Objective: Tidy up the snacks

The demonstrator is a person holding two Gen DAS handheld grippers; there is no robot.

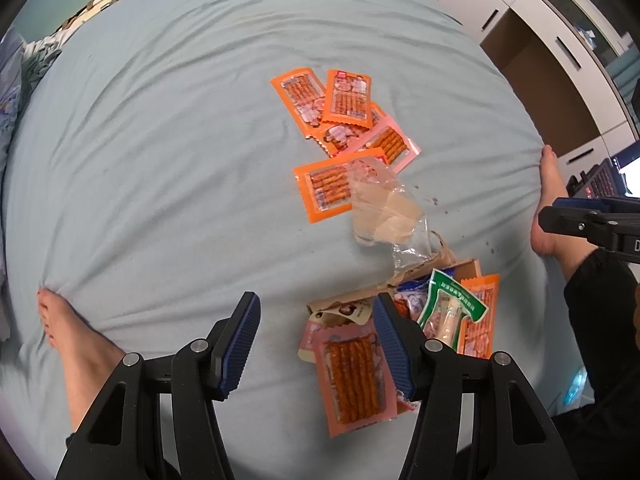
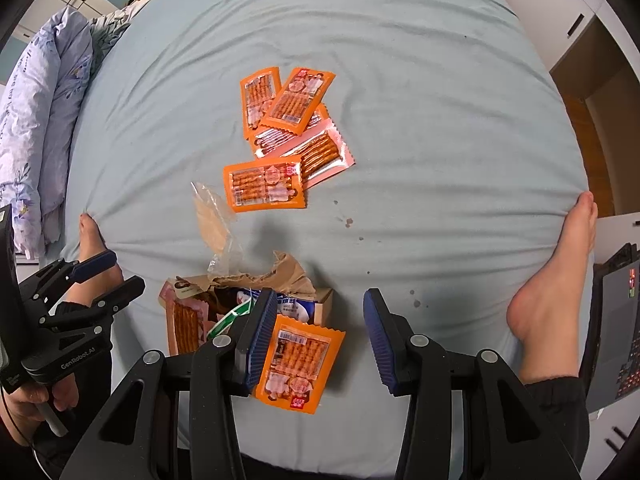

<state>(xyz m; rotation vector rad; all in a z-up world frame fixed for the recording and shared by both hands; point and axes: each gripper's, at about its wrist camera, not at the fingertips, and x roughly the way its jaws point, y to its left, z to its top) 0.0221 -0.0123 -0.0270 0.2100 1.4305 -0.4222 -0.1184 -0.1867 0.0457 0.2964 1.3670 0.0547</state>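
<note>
Right claw [image 2: 316, 336] beside box [image 2: 324, 304] edge

Five flat snack-stick packets lie fanned on the pale blue bed sheet [image 2: 400, 80]: four orange foil packets [image 2: 298, 96] and one pink foil packet [image 2: 326, 152]. One torn brown cardboard box [image 2: 324, 300] holds more; one pink packet [image 1: 356, 376], one orange packet [image 2: 300, 360], one green-edged sausage pouch [image 1: 452, 300]. One crumpled clear plastic bag [image 2: 214, 216]. Two bare feet [image 2: 552, 292]
</note>
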